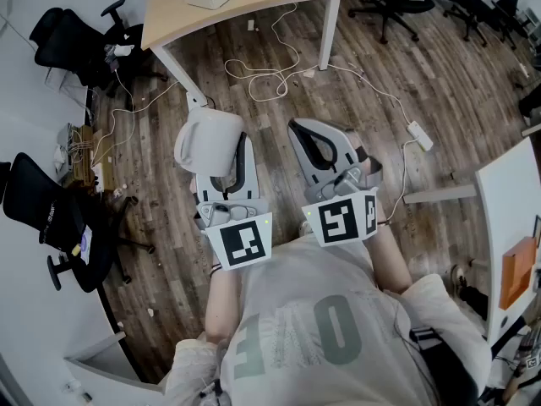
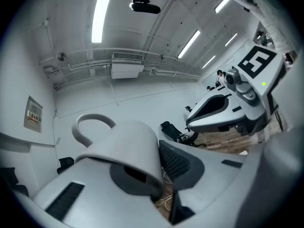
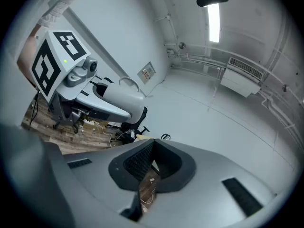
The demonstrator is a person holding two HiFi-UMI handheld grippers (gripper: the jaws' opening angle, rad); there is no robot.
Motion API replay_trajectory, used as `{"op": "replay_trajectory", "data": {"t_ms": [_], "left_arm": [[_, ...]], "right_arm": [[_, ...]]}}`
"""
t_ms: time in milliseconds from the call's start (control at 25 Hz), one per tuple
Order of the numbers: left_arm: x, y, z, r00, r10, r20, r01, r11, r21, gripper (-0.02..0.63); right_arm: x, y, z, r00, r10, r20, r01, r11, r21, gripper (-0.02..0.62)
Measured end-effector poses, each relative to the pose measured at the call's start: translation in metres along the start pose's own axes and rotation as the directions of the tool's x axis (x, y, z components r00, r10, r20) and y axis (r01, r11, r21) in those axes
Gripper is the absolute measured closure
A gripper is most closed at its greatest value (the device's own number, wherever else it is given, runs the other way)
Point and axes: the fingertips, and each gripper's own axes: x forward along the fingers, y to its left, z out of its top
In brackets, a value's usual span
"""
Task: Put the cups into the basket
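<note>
Left grey two-jaw gripper [image 2: 159, 163] level, jaws clamped on a white handled ceramic cup [image 2: 127, 144]. Right grey two-jaw gripper [image 3: 151, 152] level, just right of that cup and apart from it, jaws closed together, nothing between. Both forearms extended forward.

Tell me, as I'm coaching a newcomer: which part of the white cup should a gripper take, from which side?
Its wall at the rim, entering from the open mouth, as the left gripper seems to do: one jaw inside the white cup, one on its outer wall. The thin wall fits between the jaws, and the handle loops out on the far side.
</note>
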Motion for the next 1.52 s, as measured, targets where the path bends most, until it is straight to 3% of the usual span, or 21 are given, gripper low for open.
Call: {"op": "replay_trajectory", "data": {"t_ms": [240,480,640,960,1520], "left_arm": [[0.029,-0.003,0.001,1.0,-0.005,0.01,0.005,1.0,-0.011,0.546],[0.058,-0.01,-0.015,0.999,-0.017,-0.032,0.017,1.0,-0.006,0.546],[0.077,0.003,-0.034,0.998,-0.005,-0.056,0.005,1.0,-0.011,0.546],[0.162,0.067,-0.079,0.999,-0.005,-0.051,0.003,1.0,-0.029,0.546],[0.325,0.211,-0.123,0.999,-0.024,0.043,0.025,0.999,-0.034,0.546]], "right_arm": [[0.014,-0.018,-0.016,1.0,0.012,0.016,-0.013,0.998,0.062,0.598],[0.031,-0.03,-0.037,0.994,0.09,0.066,-0.102,0.969,0.227,0.598],[0.061,-0.027,-0.05,0.992,0.12,0.046,-0.127,0.962,0.241,0.598],[0.171,-0.051,-0.066,0.994,0.105,-0.006,-0.102,0.976,0.191,0.598],[0.382,-0.11,-0.062,0.995,0.079,-0.058,-0.07,0.988,0.138,0.598]]}}
